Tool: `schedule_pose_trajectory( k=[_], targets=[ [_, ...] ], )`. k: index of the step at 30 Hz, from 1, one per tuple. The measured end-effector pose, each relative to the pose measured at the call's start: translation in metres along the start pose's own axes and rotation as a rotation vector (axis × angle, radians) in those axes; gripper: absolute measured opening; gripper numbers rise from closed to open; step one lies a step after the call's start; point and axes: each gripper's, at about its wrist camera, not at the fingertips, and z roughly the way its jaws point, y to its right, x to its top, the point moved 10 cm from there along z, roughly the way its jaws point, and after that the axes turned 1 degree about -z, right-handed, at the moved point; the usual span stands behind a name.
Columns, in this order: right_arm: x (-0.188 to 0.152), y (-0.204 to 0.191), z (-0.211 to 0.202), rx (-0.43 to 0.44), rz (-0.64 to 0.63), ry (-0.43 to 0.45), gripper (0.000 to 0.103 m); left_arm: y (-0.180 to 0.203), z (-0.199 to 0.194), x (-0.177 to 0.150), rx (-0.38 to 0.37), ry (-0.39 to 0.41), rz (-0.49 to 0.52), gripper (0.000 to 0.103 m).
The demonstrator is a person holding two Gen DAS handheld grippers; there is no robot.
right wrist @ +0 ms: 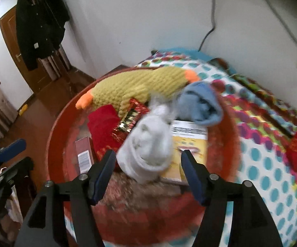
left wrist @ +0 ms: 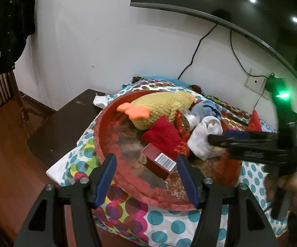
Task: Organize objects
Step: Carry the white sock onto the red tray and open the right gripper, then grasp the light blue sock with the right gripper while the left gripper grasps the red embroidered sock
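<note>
Two grippers are recorded above one round red tray (left wrist: 107,123) set on a spotted cloth (left wrist: 179,224). Left gripper (left wrist: 146,160): jaws apart, nothing between them, held over a red box (left wrist: 158,162). Right gripper (right wrist: 148,158): jaws apart, a rolled white sock (right wrist: 148,144) seen between the fingers, pads not pressing it. Also listed inside the tray: knitted yellow duck (left wrist: 162,107), red pouch (left wrist: 161,134), blue sock (right wrist: 201,105), yellow box (right wrist: 189,146).
</note>
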Motion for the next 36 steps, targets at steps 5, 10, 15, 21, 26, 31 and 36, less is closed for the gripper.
schedule_pose_trajectory(
  k=[5,10,15,21,26,31,36],
  targets=[
    [-0.014,0.062,-0.051,-0.109,0.052,0.058,0.066,0.014,0.002,-0.006,-0.009,-0.007,0.026,0.062],
    [-0.045,0.162,-0.084,-0.269,0.248,0.085,0.066,0.035,0.008,-0.019,-0.013,-0.015,0.082,0.062],
    [-0.08,0.251,-0.098,-0.387,0.395,0.091,0.066,0.066,0.009,-0.031,-0.031,-0.014,0.166,0.062],
    [-0.087,0.316,-0.081,-0.421,0.48,0.088,0.066,0.117,0.01,-0.043,-0.065,-0.02,0.305,0.062],
    [-0.073,0.336,-0.058,-0.425,0.475,0.095,0.066,0.17,0.012,-0.036,-0.116,0.004,0.427,0.062],
    [-0.064,0.342,-0.031,-0.362,0.483,0.092,0.053,0.237,0.03,-0.022,-0.198,0.007,0.515,0.062],
    [-0.06,0.33,-0.034,-0.34,0.385,0.109,0.032,0.302,0.071,0.001,-0.246,-0.015,0.548,0.062]
  ],
)
